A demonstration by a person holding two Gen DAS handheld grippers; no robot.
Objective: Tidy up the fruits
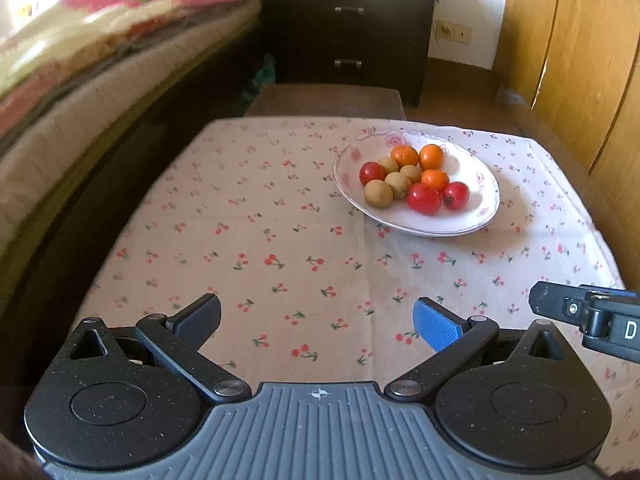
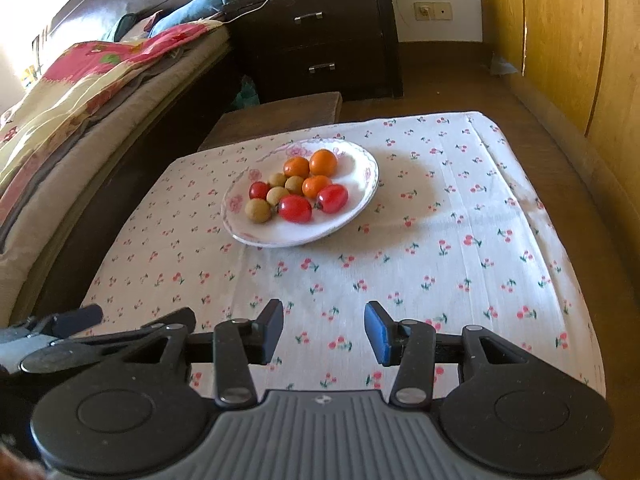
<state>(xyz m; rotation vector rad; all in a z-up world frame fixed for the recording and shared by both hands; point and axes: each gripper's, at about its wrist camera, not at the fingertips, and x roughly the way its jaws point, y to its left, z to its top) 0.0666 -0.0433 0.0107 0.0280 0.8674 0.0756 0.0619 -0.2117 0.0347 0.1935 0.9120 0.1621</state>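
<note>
Left gripper (image 1: 318, 326) and right gripper (image 2: 324, 332) both spread, empty (a "D" (image 1: 630, 330) on the right one).

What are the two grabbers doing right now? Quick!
Left gripper: open, fingers wide apart, holding nothing.
Right gripper: open, a narrower gap between its fingers, holding nothing.
</note>
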